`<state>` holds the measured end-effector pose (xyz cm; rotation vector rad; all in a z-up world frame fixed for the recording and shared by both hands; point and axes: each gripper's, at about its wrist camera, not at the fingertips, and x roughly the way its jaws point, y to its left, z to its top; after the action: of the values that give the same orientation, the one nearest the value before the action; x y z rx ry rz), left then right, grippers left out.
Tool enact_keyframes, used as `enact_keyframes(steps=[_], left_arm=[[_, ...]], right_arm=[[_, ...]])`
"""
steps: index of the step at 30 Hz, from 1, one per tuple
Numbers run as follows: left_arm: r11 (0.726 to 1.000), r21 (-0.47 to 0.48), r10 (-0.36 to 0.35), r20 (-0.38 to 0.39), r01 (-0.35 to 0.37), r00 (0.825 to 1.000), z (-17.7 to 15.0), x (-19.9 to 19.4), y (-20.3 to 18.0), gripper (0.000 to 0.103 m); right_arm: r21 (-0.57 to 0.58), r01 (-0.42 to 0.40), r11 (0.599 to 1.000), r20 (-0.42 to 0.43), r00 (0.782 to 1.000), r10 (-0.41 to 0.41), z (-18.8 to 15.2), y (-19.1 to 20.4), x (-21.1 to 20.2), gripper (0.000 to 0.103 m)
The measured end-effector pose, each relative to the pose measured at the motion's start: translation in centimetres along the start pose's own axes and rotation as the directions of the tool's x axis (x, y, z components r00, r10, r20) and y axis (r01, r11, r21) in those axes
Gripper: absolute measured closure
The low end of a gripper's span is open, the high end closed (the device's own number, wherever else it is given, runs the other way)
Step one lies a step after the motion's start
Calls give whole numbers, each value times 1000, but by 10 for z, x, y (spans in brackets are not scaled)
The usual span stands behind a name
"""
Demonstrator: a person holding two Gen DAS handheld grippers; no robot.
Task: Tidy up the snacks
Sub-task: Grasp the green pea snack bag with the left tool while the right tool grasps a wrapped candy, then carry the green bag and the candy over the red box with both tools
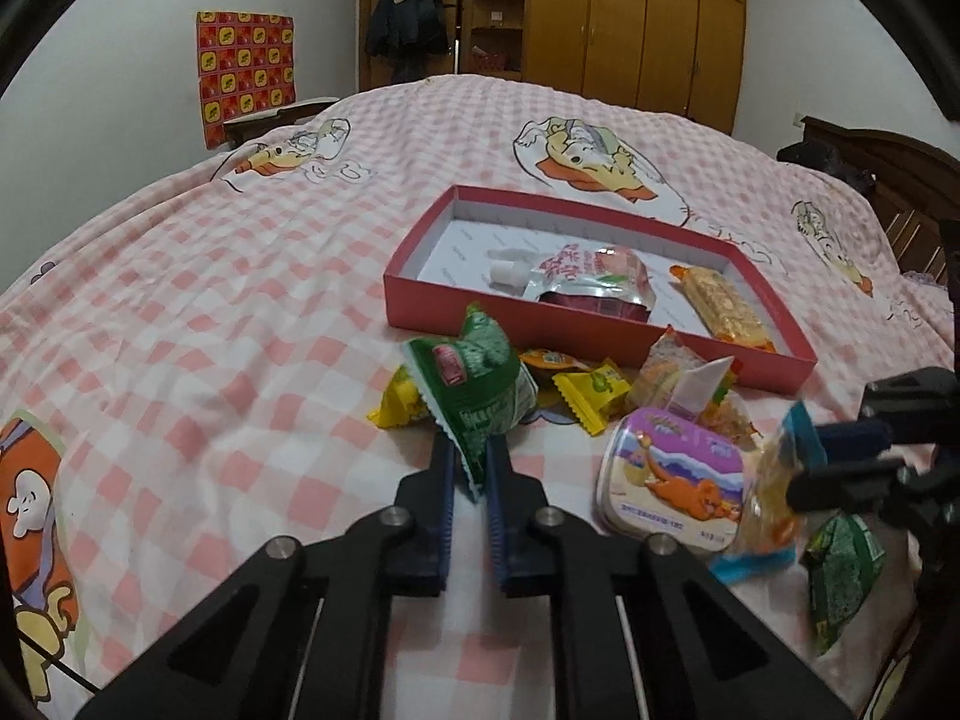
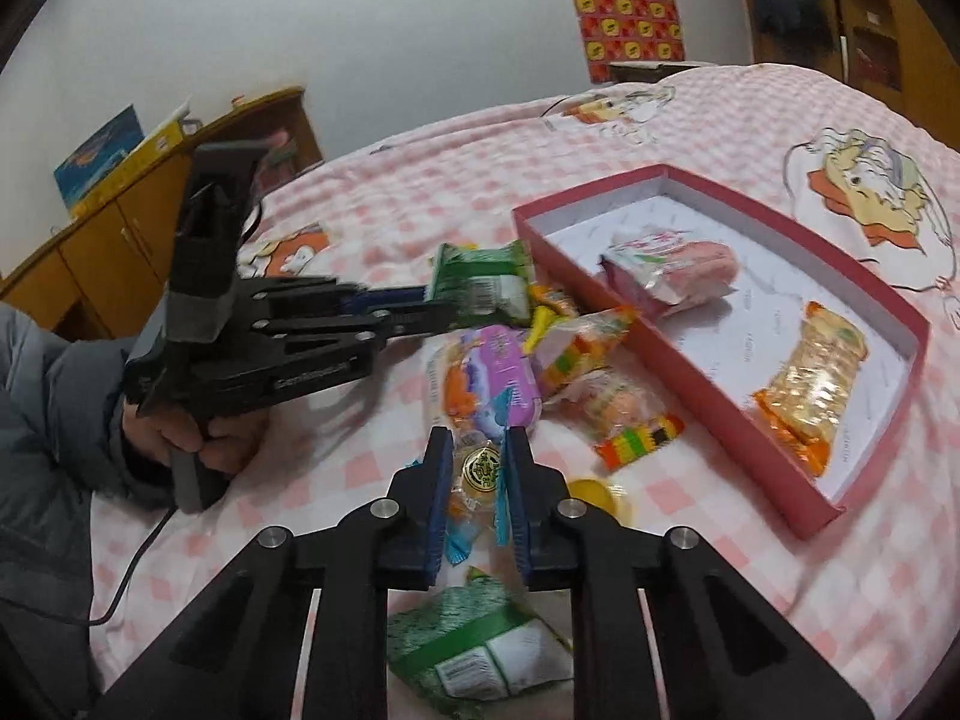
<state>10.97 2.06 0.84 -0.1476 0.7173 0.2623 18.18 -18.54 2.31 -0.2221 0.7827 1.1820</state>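
My left gripper [image 1: 470, 447] is shut on a green snack packet [image 1: 480, 384], held above the bed just in front of the red box [image 1: 600, 336]; it also shows in the right wrist view [image 2: 435, 312] with the packet [image 2: 483, 282]. My right gripper [image 2: 477, 438] is shut on a clear blue-edged snack packet [image 2: 480, 471], which shows in the left wrist view [image 1: 771, 480] beside that gripper [image 1: 840, 456]. The red box [image 2: 660, 336] holds a pink spout pouch [image 1: 591, 279] and an orange wafer packet [image 1: 729, 306].
Loose snacks lie on the pink checked bedspread [image 1: 240, 312] before the box: a purple tin [image 1: 675, 480], yellow candies [image 1: 591, 390], a sandwich-print packet [image 2: 576, 348], another green packet [image 2: 474, 642]. A wardrobe [image 1: 636, 18] stands behind the bed.
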Motion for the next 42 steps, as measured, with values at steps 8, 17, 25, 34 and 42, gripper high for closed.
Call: enact_keyframes(steps=[8, 17, 25, 34, 42], left_arm=[[999, -21, -25, 32, 26, 999, -3, -16, 0, 98], [999, -25, -22, 36, 23, 999, -4, -23, -2, 98], [999, -28, -20, 38, 21, 999, -7, -31, -4, 98], [999, -19, -29, 67, 30, 997, -4, -48, -9, 98], [999, 5, -45, 124, 45, 991, 14, -64, -9, 98]], right_arm=[[8, -10, 1000, 114, 993, 9, 5, -2, -19, 84], [35, 19, 999, 84, 996, -22, 8, -11, -10, 84], [39, 79, 996, 48, 996, -81, 10, -11, -9, 84], [39, 98, 994, 58, 993, -100, 14, -12, -11, 84], [49, 124, 991, 130, 983, -130, 25, -10, -21, 84]])
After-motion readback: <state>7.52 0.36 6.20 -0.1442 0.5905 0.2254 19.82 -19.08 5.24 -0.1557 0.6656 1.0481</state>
